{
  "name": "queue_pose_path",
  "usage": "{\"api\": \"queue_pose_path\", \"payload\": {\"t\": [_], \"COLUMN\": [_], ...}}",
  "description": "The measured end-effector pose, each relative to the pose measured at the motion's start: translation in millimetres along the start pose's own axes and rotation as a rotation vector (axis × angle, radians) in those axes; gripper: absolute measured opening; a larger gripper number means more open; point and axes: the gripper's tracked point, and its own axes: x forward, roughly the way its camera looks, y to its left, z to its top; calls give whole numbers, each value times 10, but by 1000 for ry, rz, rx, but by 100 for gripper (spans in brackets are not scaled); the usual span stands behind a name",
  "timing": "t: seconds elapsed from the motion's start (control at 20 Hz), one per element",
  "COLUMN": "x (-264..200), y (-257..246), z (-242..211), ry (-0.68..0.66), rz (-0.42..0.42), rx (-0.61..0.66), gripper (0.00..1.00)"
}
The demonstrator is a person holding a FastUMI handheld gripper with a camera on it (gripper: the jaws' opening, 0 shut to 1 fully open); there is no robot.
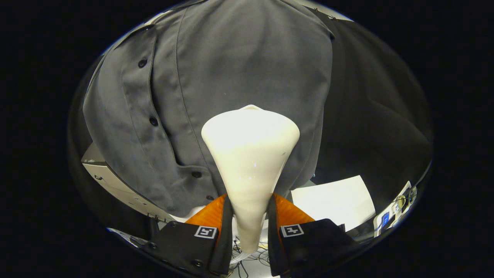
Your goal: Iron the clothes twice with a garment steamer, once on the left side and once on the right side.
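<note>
Gripper (250, 210) clamping steamer (250, 154) before grey shirt (231, 69)

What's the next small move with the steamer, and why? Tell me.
Probably slide the steamer slowly along the shirt. The gripper is shut on its narrow handle, and its wide head sits against the fabric to one side of the button placket, so a stroke on this side looks ready.

Steamer (250, 162) between fingers (224, 216), before shirt (231, 69)
</note>
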Motion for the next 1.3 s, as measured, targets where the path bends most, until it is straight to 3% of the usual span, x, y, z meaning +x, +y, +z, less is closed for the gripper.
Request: {"api": "queue_pose_path", "payload": {"t": [0.8, 1.3], "x": [447, 426], "y": [-149, -312], "z": [-1032, -1409], "ry": [156, 211], "rz": [20, -25], "rx": [57, 97], "gripper": [46, 46]}}
